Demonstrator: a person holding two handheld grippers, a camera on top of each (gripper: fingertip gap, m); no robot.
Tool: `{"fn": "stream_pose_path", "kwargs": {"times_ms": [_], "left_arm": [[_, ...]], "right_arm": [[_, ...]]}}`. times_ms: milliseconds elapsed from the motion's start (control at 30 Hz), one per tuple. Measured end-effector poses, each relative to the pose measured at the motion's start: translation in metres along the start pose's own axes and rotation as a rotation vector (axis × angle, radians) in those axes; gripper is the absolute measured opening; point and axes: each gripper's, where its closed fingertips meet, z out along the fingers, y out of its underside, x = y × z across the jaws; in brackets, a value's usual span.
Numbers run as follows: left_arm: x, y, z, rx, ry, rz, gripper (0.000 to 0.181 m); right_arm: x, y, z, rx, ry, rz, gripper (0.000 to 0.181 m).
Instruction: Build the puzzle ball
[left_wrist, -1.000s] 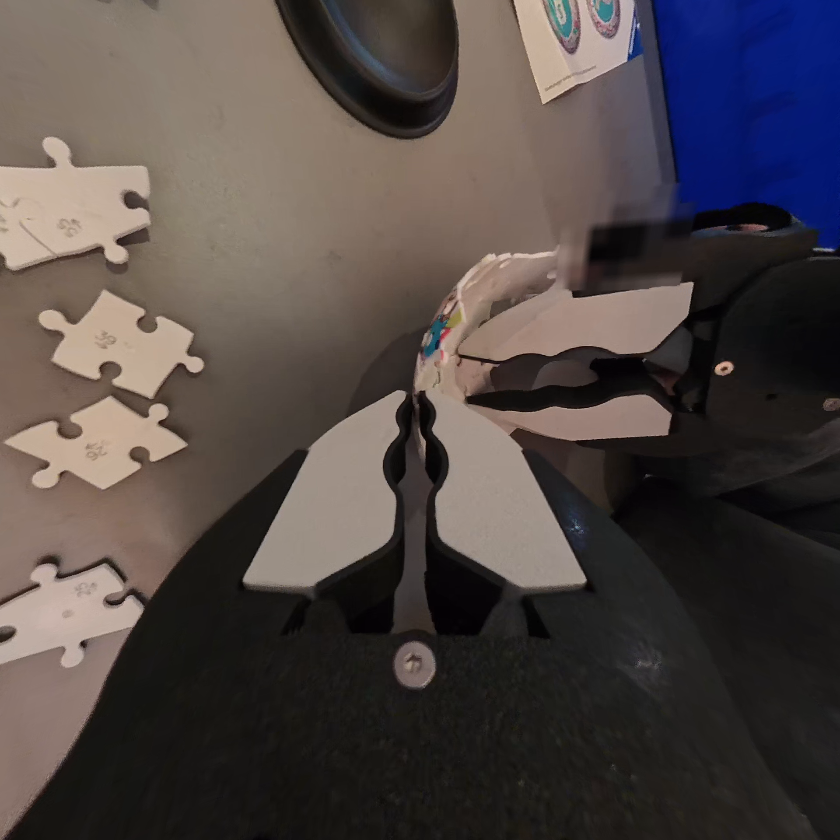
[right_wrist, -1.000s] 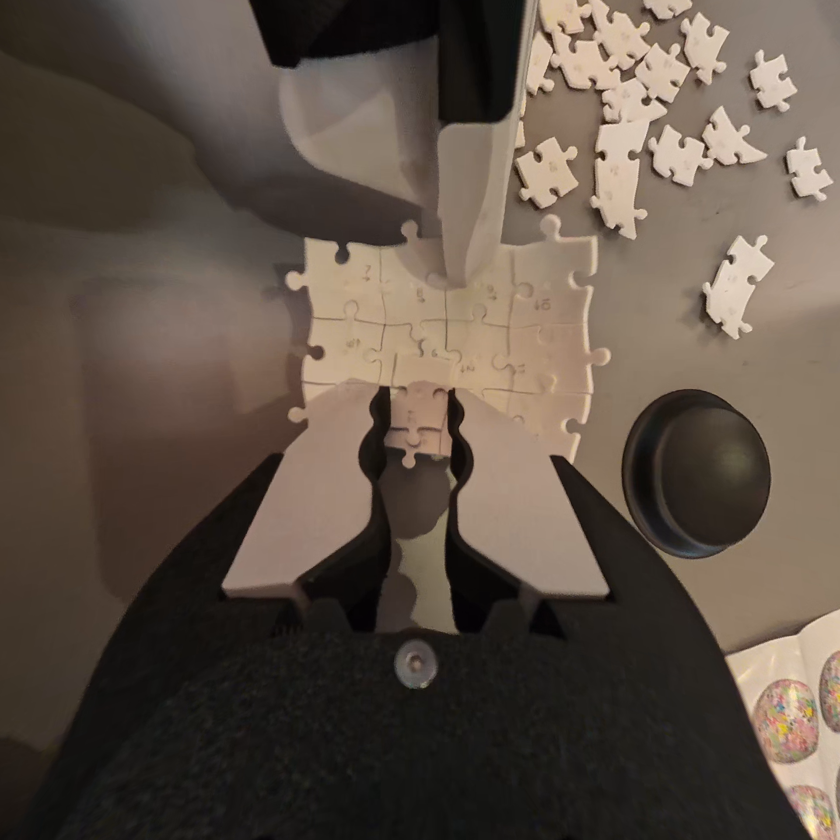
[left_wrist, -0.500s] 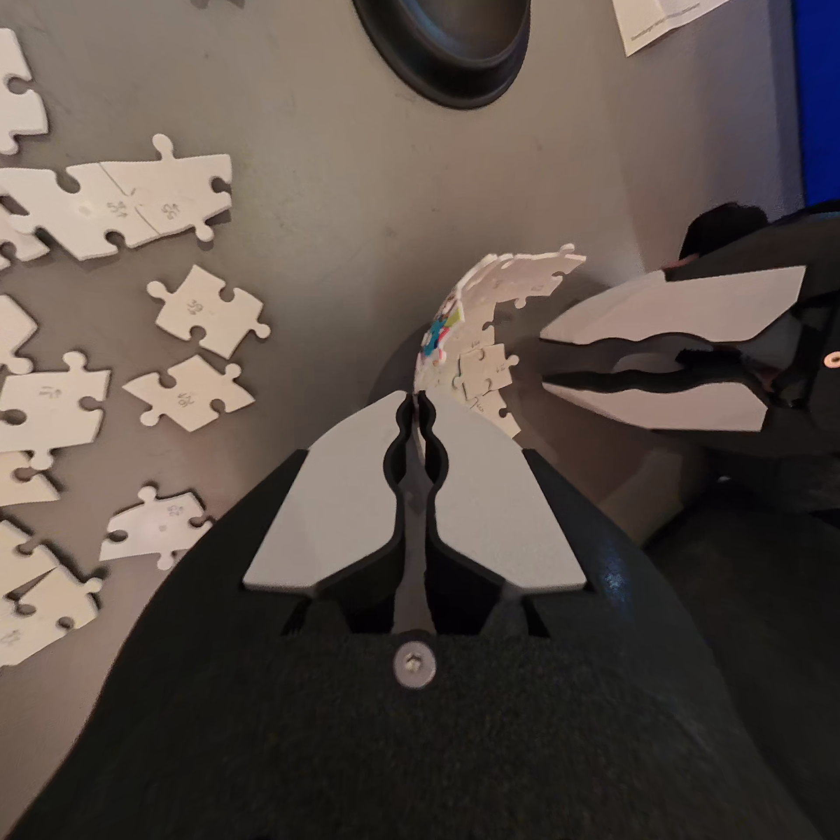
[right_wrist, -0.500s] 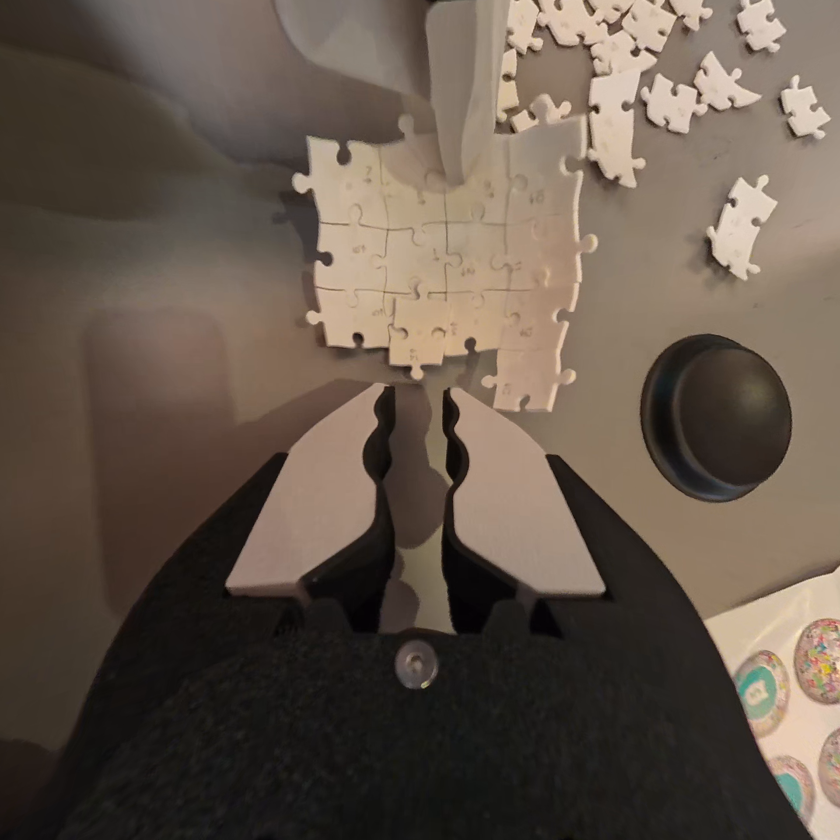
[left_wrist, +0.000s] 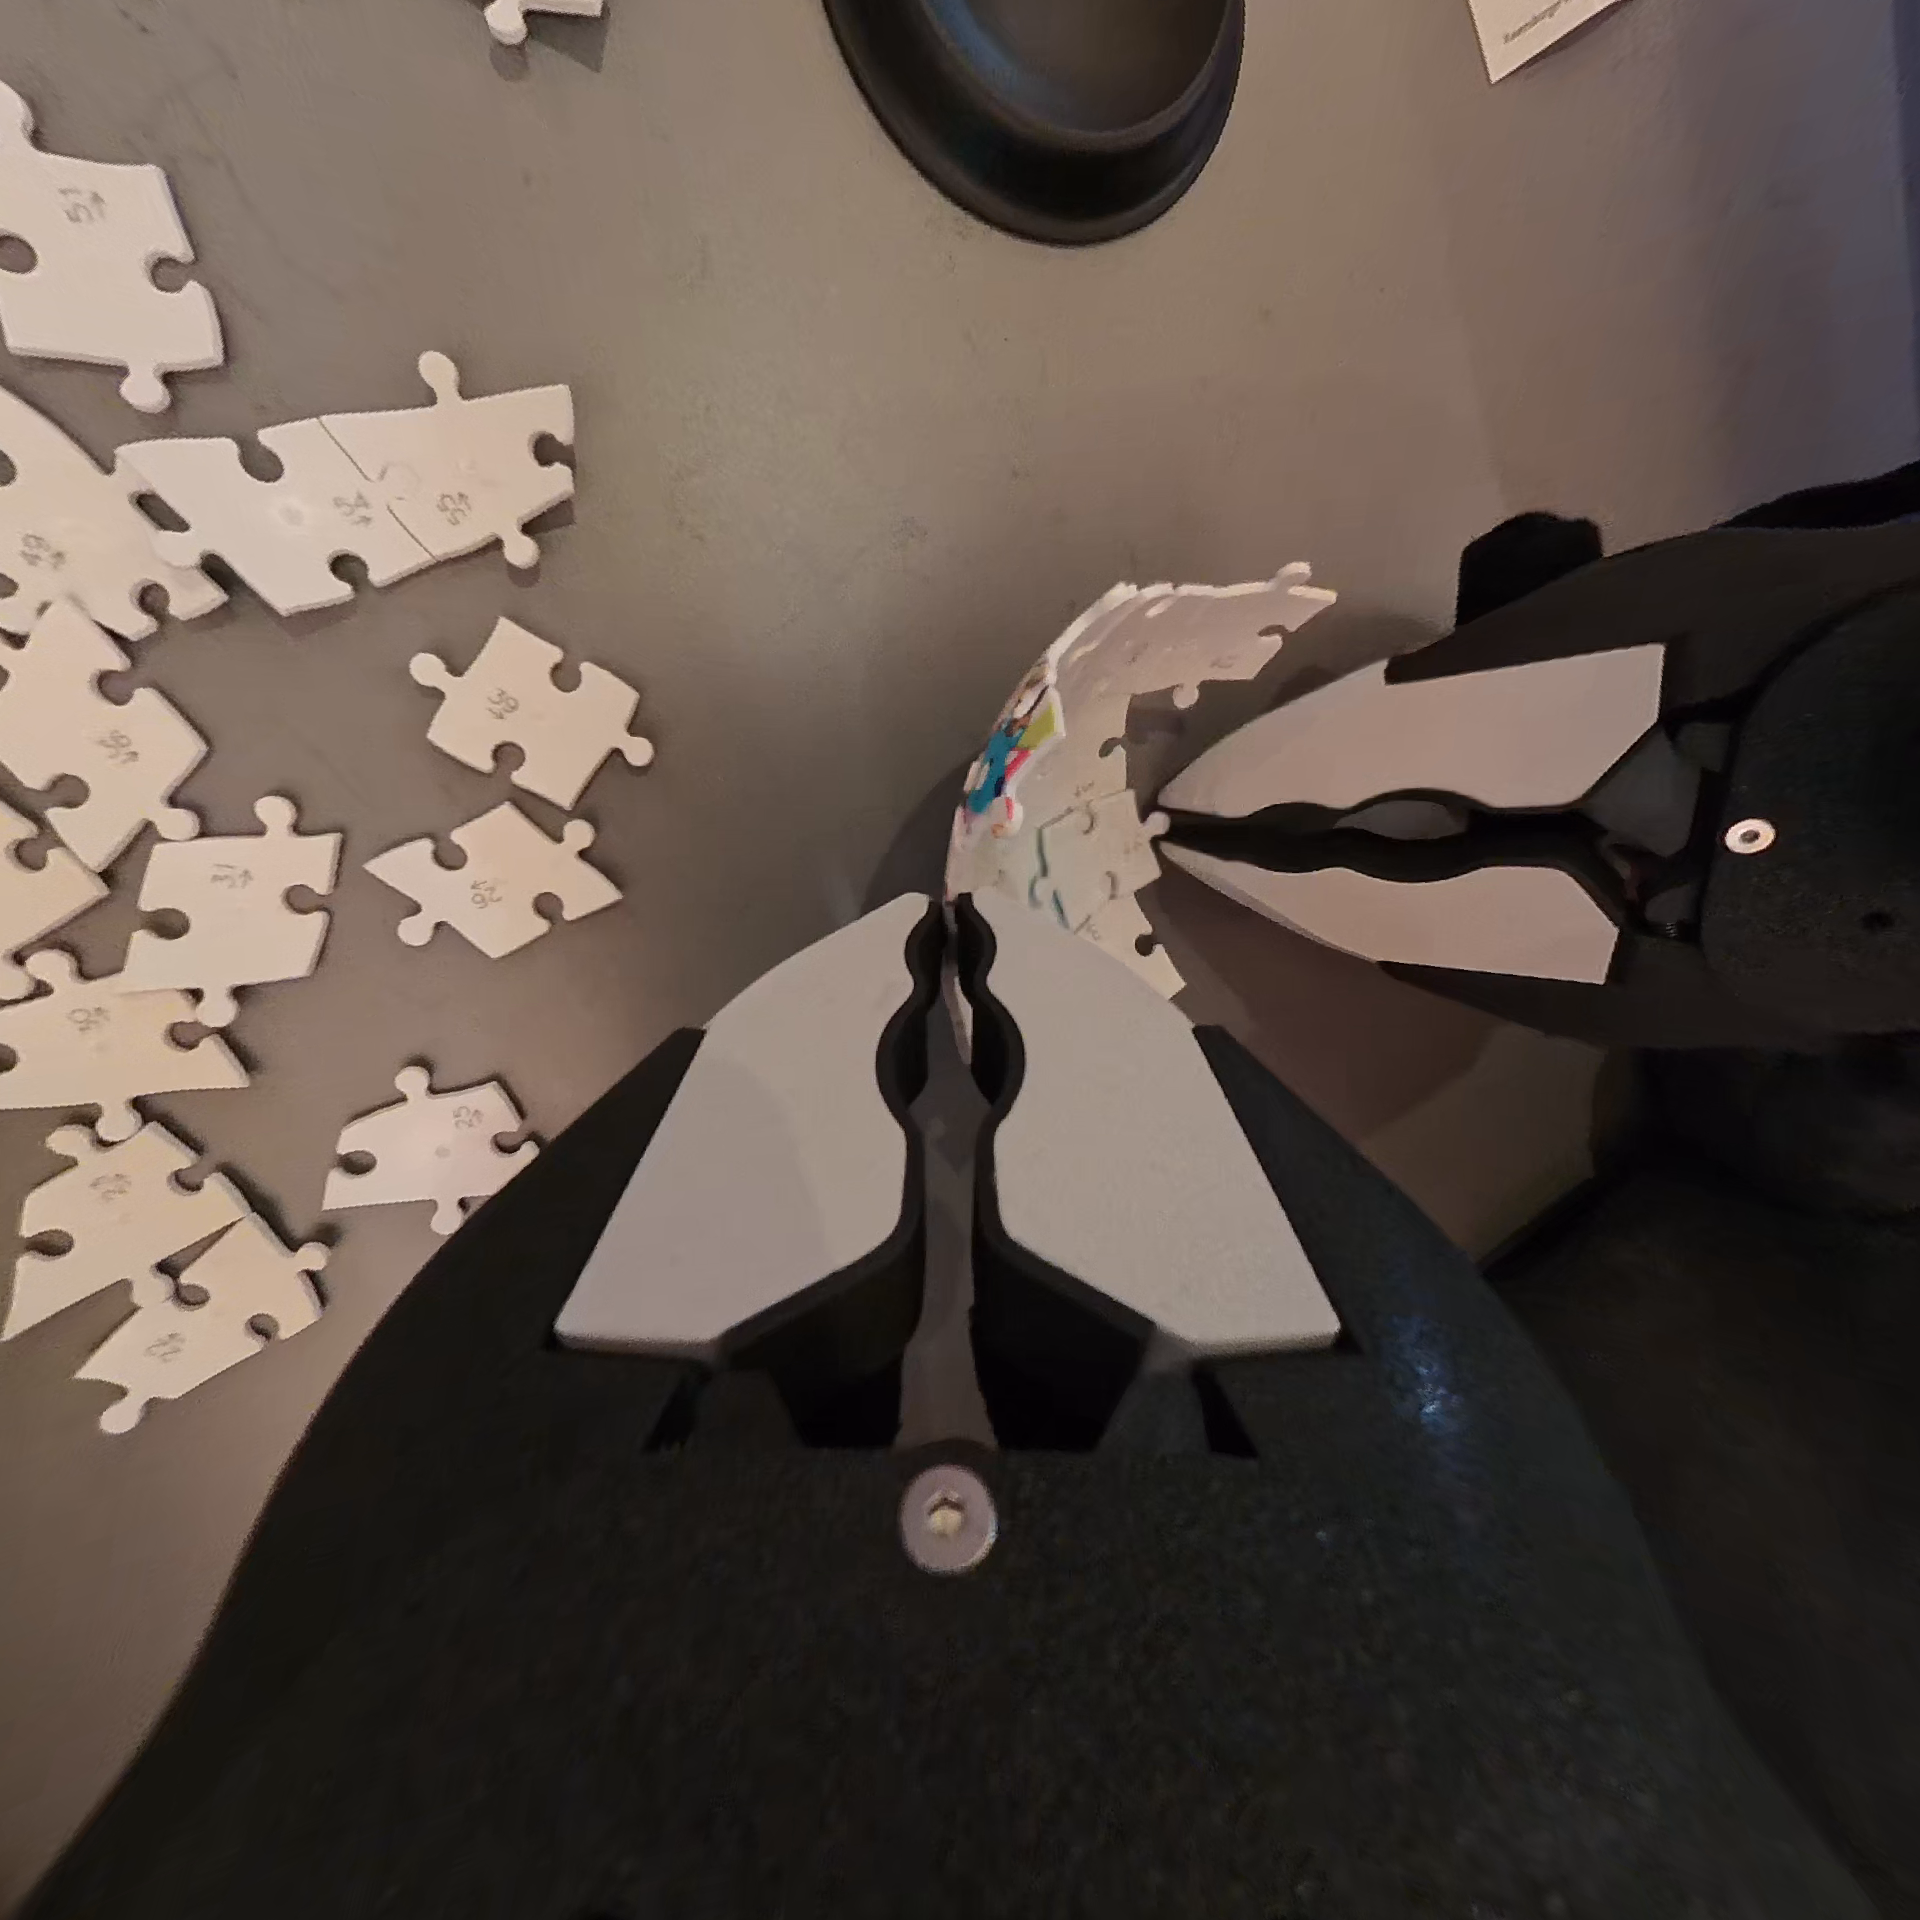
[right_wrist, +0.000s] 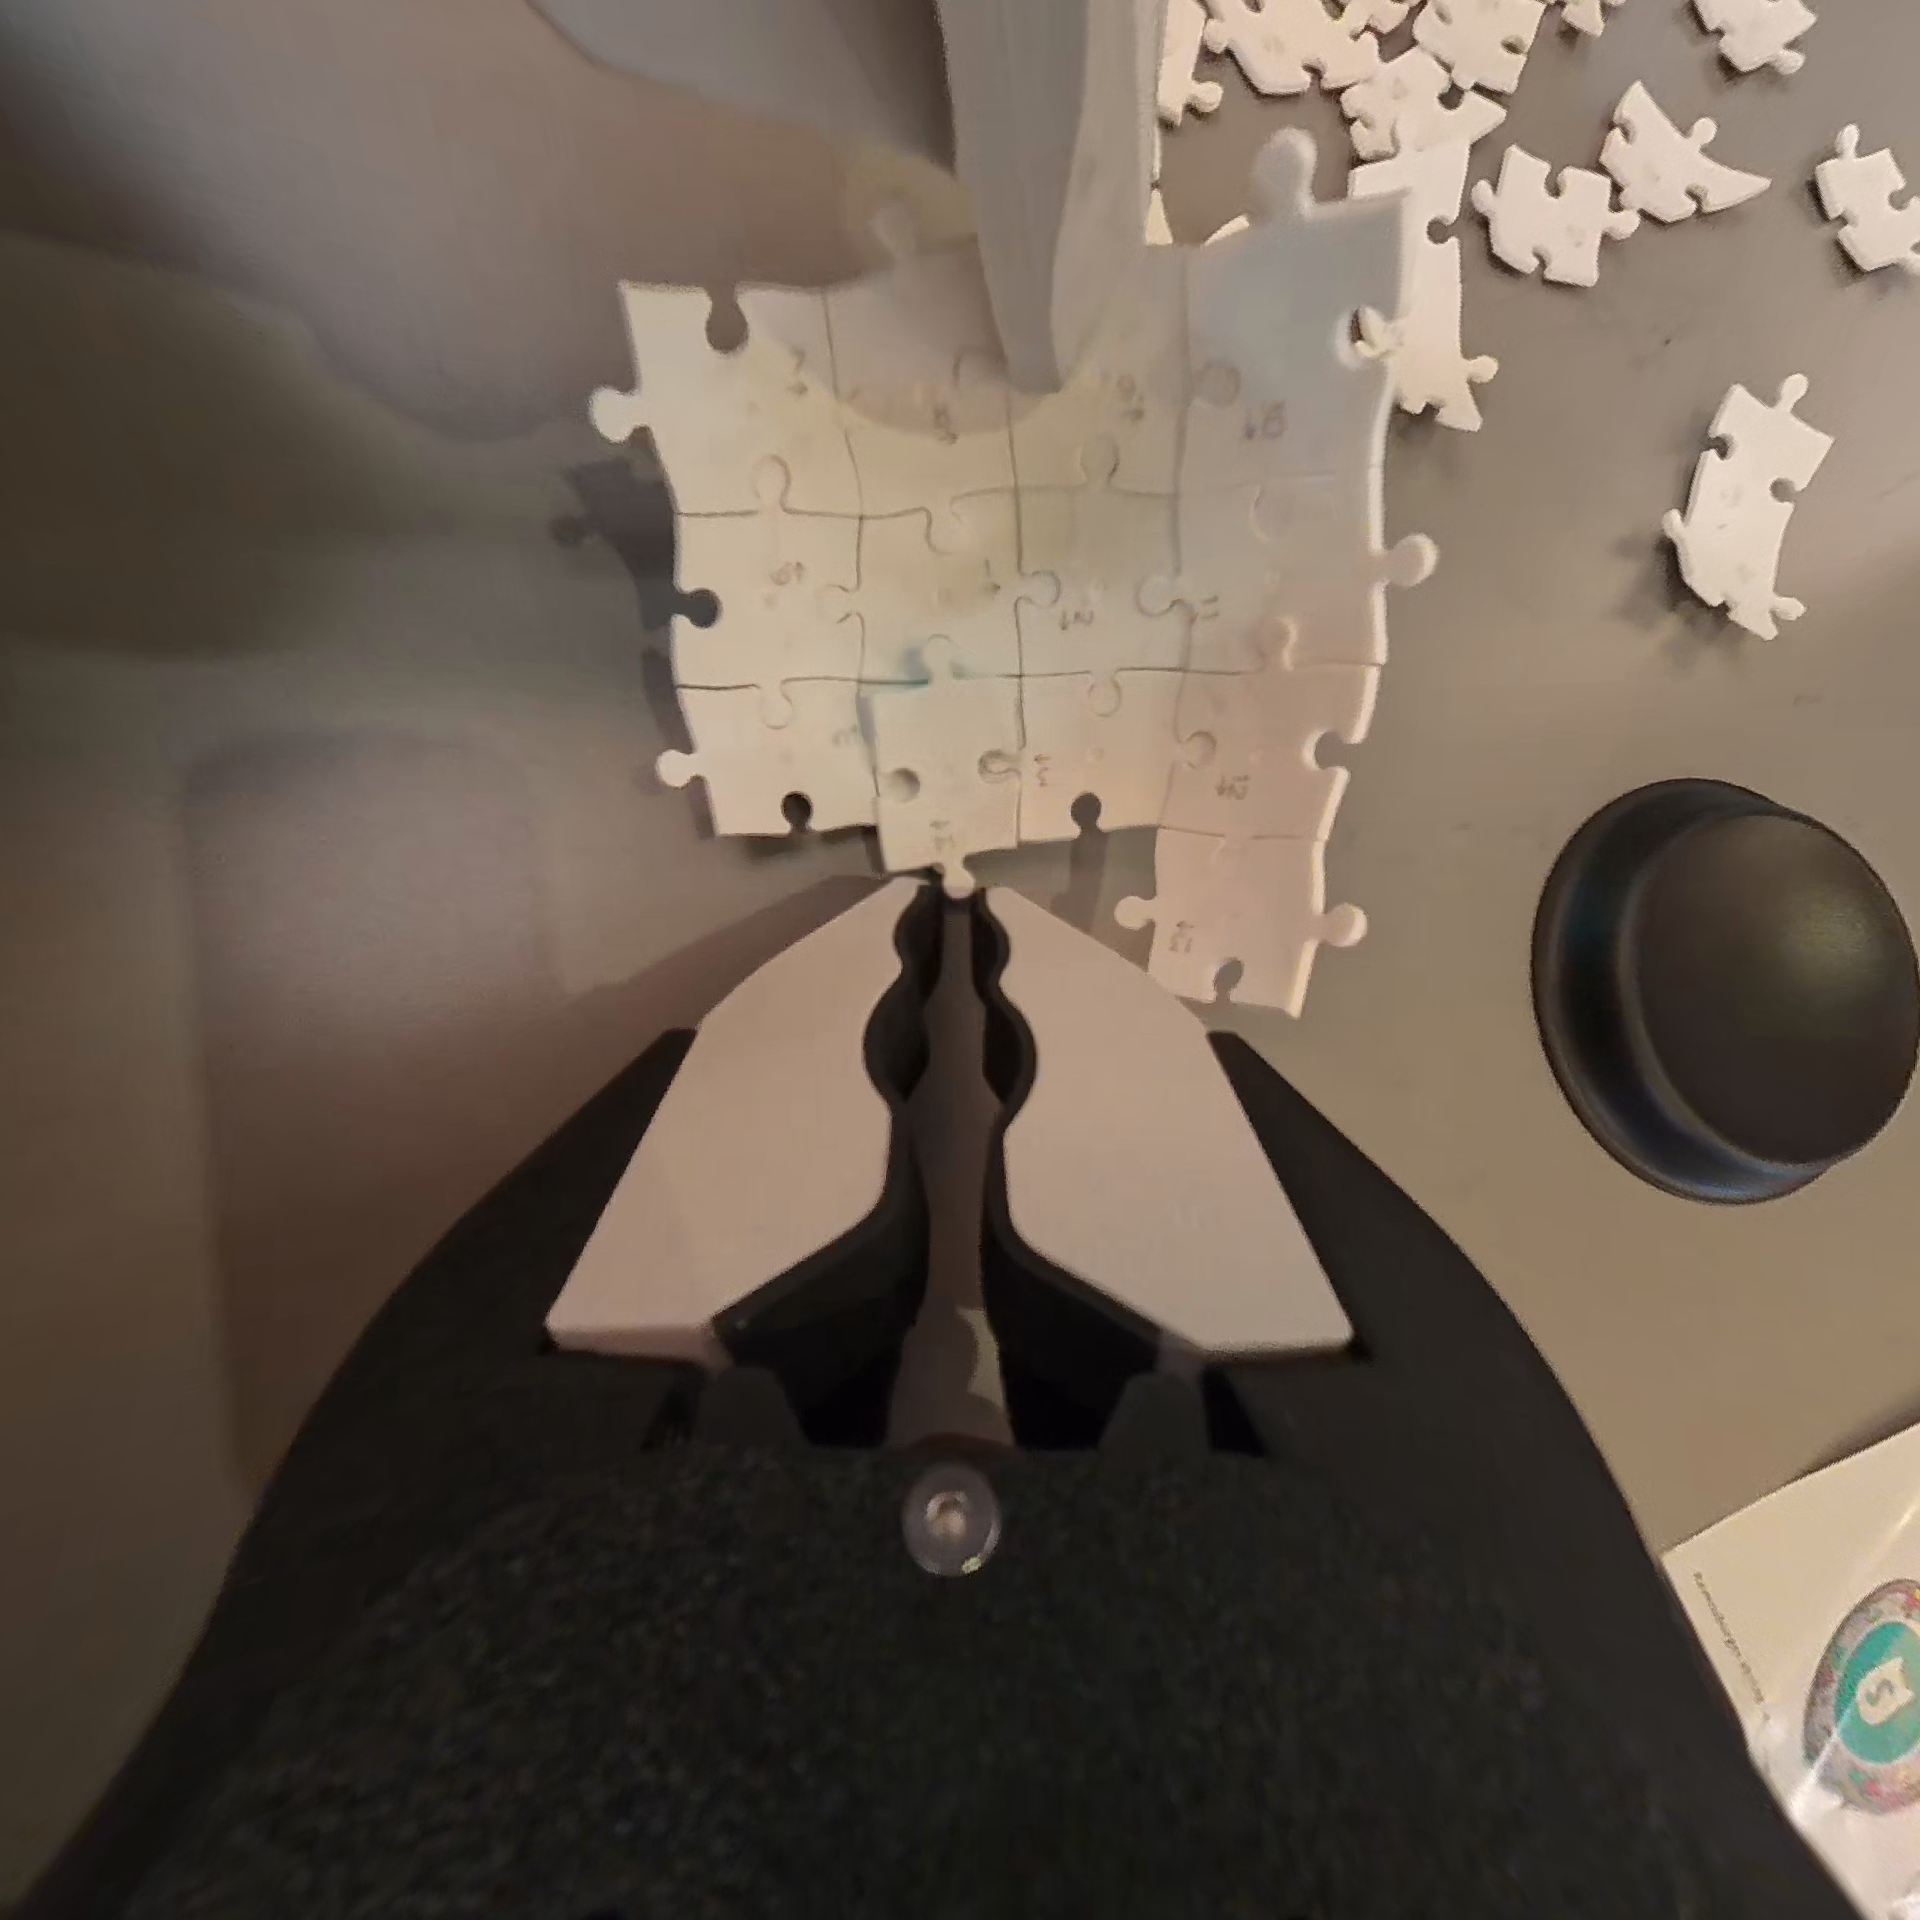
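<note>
Left tongs (left_wrist: 954, 914) clamp the curved puzzle panel (right_wrist: 1023, 582) edge-on, steadying it; right tongs (right_wrist: 948, 896), nearly closed, nudge a loose-sitting piece (right_wrist: 940, 784) home.

Table (left_wrist: 935, 436): matt grey surface, faintly mottled. Loose puzzle pieces (left_wrist: 530, 712): white, matt, smooth stiff plastic or card, which cannot be told. Curved puzzle section (right_wrist: 1018, 582): same white matt backs, slightly smudged; glossy colour print on its outer face in the left wrist view. Round stand (right_wrist: 1725, 987): black, smooth, satin sheen. Left gripper (left_wrist: 951, 914) and right gripper (right_wrist: 951, 899): pale grey matt finger plates, black pads, grainy black plastic body, bright metal screw (left_wrist: 945, 1527). Leaflet (right_wrist: 1829, 1652): glossy printed paper.
</note>
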Motion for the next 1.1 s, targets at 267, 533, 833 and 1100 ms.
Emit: {"fn": "stream_pose_path", "kwargs": {"times_ms": [267, 533, 833, 1100], "left_arm": [[-0.002, -0.002, 0.0, -0.007, -0.02, 0.013, 0.002], [0.0, -0.003, 0.0, -0.019, -0.022, 0.029, 0.002], [-0.001, -0.004, 0.0, -0.023, -0.03, 0.03, 0.002], [-0.002, -0.006, -0.001, -0.019, -0.045, 0.037, 0.002]], "right_arm": [[-0.004, 0.0, -0.008, 0.033, -0.019, 0.022, 0.0], [-0.002, -0.002, -0.011, 0.066, -0.015, -0.021, 0.017], [0.0, 0.001, -0.004, 0.041, -0.058, -0.05, 0.005], [0.004, 0.007, -0.02, 0.05, 0.022, 0.077, 0.0]]}}
